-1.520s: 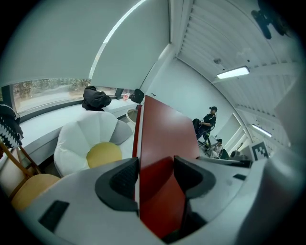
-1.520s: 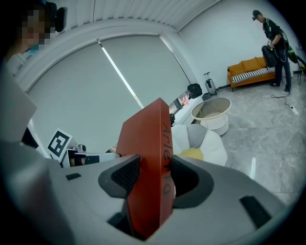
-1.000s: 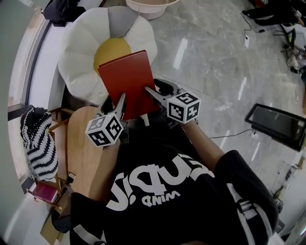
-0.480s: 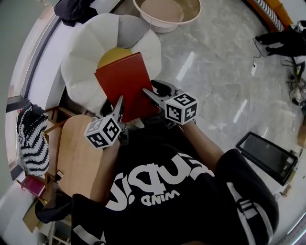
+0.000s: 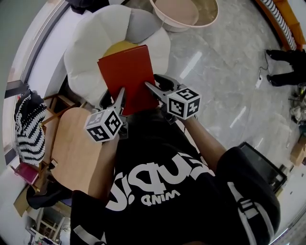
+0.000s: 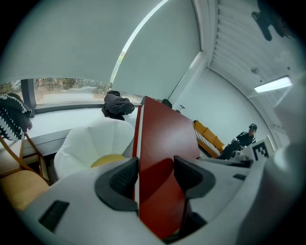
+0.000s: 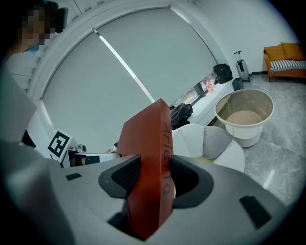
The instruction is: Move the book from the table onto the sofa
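- Both tongs clamped on the book (image 5: 126,72): left gripper (image 5: 122,93) on the near left edge, right gripper (image 5: 150,85) on the near right edge, at 7 and 5 o'clock of the cover.
- Along the left gripper's jaws: red cover and white page edge wedged between the dark pads, both pressing.
- Along the right gripper's jaws: red spine with dark lettering squeezed between the pads.
- Book: red, closed, held in the air, tilted, far edge raised, off the table.
- Directly behind it at 12 o'clock in the head view: flower-shaped sofa (image 5: 91,43), white petals, one grey petal, yellow centre partly covered by the book.
- At 7 o'clock of the book: round wooden table (image 5: 71,148), pale top.
- At 1 o'clock: beige basin (image 5: 184,12) standing on the grey marble floor (image 5: 215,72).
- At 9 o'clock, far left: black-and-white striped cloth (image 5: 28,129) beside the window ledge.
- At 6 o'clock: black shirt (image 5: 162,191) with white print, filling the lower frame.
- Far off in the right gripper view: orange couch (image 7: 287,60) against the wall.
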